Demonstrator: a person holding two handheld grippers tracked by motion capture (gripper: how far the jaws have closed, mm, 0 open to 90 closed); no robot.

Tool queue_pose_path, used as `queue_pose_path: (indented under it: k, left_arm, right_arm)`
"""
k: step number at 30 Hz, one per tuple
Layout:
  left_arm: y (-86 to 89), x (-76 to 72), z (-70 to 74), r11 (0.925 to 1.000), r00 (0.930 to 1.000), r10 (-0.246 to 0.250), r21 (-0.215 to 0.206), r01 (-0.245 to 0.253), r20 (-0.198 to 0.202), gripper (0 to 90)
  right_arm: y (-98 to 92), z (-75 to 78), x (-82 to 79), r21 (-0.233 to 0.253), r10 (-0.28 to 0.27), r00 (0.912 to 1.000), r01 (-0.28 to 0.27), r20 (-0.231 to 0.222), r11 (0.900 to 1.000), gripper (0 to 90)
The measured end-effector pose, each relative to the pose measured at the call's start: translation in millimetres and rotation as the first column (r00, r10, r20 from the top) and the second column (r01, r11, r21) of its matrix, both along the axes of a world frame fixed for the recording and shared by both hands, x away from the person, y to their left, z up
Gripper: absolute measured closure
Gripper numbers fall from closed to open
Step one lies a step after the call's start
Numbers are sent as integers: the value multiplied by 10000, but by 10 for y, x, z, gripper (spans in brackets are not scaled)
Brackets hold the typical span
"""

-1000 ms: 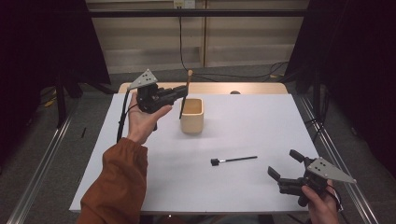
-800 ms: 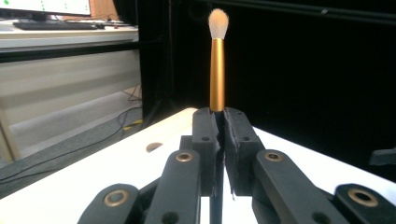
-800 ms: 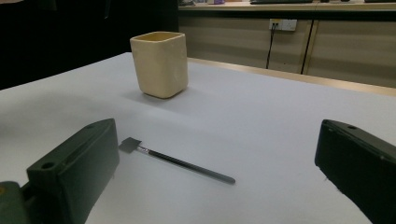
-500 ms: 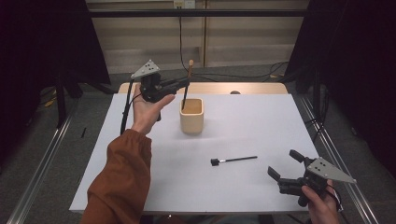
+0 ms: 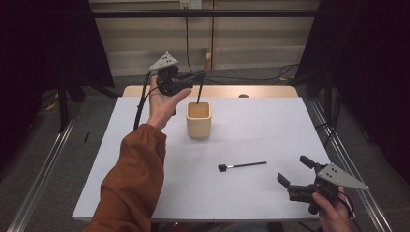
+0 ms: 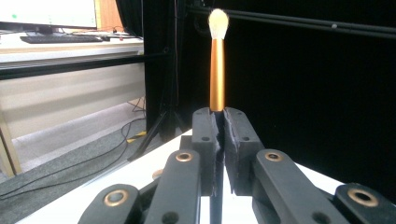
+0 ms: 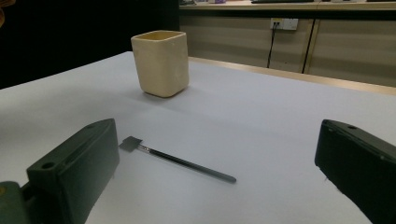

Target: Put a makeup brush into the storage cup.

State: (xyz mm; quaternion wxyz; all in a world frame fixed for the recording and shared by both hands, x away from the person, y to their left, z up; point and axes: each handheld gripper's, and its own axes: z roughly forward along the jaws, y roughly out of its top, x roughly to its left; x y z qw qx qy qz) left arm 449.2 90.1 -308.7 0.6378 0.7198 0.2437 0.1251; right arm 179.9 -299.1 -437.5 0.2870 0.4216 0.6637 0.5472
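My left gripper (image 5: 198,77) is held up above the far side of the table, shut on a makeup brush (image 5: 199,93) that stands upright. The brush's black lower end reaches the mouth of the cream square cup (image 5: 198,121). In the left gripper view the gold stem (image 6: 217,74) rises from between the shut jaws to a pale bristle tip. A thin black brush (image 5: 241,166) lies flat on the white table (image 5: 270,125). My right gripper (image 5: 296,175) stands open low at the front right. Its jaws flank the thin brush (image 7: 182,162) from a distance, with the cup (image 7: 161,63) beyond.
A wooden strip (image 5: 261,91) runs along the table's far edge. Cables (image 5: 285,72) lie on the floor behind it. Metal rails (image 5: 46,159) run along both sides of the table. Dark curtains hang left and right.
My left gripper has carried the upright brush rightward and farther back, from beside the cup to over it. The right gripper and the thin brush have stayed put.
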Motion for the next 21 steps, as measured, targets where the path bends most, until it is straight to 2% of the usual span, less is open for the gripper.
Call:
queue_pose_path:
  k: [6,11,21]
  left_arm:
    - [33,48,-137,9999,9999,87,125,-85,-147,840]
    - [52,62,-239,9999,9995,126,55,-125,-286,840]
    - [76,78,-366,9996,9994,229,156,-224,-271,841]
  right_arm:
    - [-6,0,-8,-75,46,10000,-46,55,10000,0]
    - [-2,-1,-6,-57,-4,10000,5,48,10000,0]
    - [-5,-1,-10,-87,19,10000,-19,34,10000,0]
